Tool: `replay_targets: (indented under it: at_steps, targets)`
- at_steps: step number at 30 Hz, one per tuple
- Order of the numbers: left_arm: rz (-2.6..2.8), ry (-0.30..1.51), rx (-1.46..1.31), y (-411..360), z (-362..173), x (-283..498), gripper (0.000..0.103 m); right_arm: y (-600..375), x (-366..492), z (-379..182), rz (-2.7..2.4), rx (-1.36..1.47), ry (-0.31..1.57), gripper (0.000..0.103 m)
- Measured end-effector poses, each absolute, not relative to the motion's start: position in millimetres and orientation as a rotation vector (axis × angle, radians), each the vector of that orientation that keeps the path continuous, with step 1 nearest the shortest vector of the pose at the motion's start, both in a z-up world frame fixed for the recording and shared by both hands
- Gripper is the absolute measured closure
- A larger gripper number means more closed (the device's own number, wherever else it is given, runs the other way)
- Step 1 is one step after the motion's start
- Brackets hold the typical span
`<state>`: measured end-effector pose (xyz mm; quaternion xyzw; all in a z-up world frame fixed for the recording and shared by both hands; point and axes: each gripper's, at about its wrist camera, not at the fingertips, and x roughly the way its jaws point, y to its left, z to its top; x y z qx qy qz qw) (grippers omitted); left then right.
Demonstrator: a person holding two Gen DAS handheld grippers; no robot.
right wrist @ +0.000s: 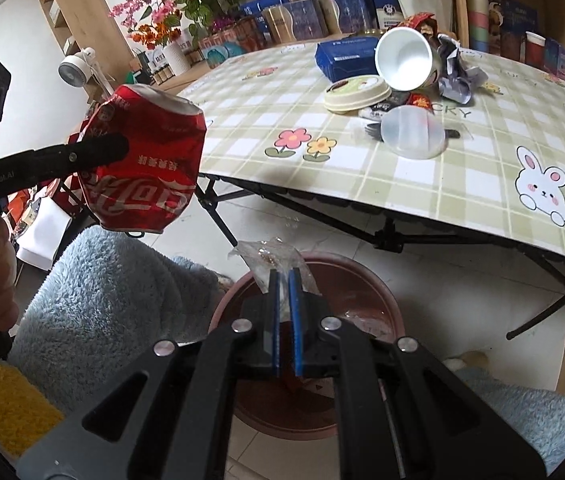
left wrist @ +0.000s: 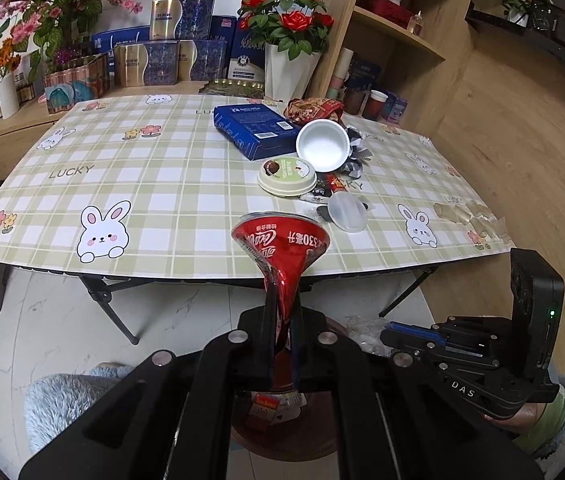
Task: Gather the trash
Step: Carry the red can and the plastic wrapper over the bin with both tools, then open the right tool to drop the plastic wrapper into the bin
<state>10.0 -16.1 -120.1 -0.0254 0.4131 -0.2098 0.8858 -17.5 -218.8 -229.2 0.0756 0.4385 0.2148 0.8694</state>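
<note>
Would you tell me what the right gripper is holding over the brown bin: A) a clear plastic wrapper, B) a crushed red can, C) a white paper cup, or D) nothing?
A: the right gripper is shut on a clear plastic wrapper above the brown bin; the crushed red can is in the left gripper.

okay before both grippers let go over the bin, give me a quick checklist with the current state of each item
1. Left gripper clamped on the crushed red can: ok.
2. Right gripper pinching the clear plastic wrapper: ok.
3. Wrapper above the brown bin: ok.
4. Can above the bin: cannot tell; in the right wrist view it hangs left of the rim.
5. Room left in the bin: ok, only a few scraps visible.
6. Trash left on the table: not ok, blue box and white cup remain.
</note>
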Motion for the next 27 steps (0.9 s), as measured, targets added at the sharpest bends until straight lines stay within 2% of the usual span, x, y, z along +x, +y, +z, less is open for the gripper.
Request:
replay_targets:
  at_steps: [25,27]
  targets:
    - [-0.452,0.896,-0.111,-13.4,-136.6,13.4,0.097,-228.0,-10.1,-254.1,0.419,0.211,1.026,0.094]
    - [-0.455,0.901,-0.112,-14.3,-138.5,13.6,0.097,-228.6,-9.1,-254.4,0.408,0.210,1.030,0.090]
